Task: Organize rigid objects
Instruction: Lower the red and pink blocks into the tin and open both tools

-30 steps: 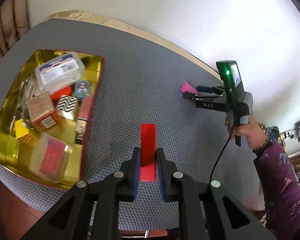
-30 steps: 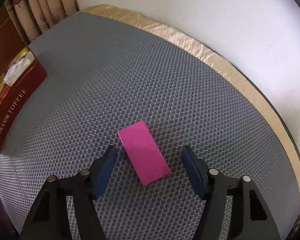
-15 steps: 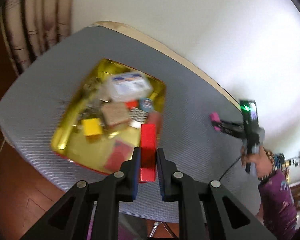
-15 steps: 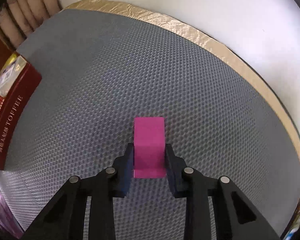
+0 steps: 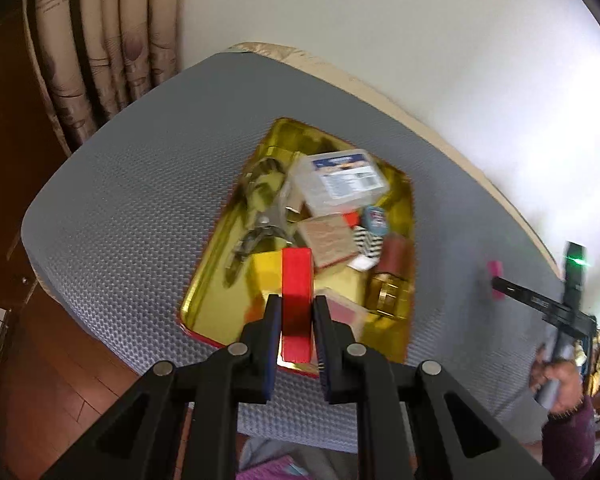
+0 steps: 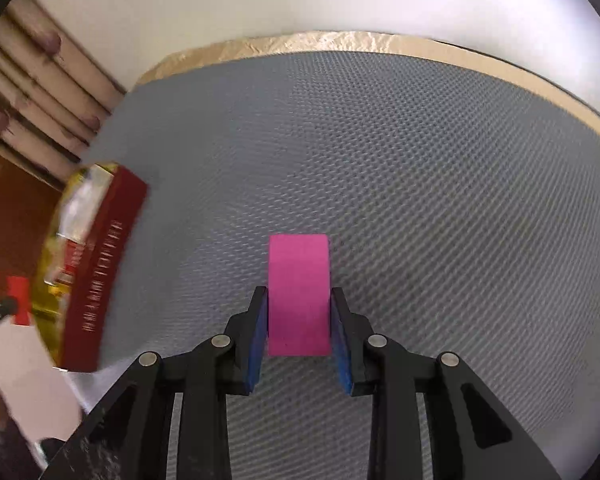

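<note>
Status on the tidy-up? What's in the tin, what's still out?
Done: the gold tin already holds a clear plastic box, small cartons and metal bits. In hand: left gripper clamps the red block above the tin; right gripper clamps the pink block over the grey mat. Left: both blocks into the tin.
</note>
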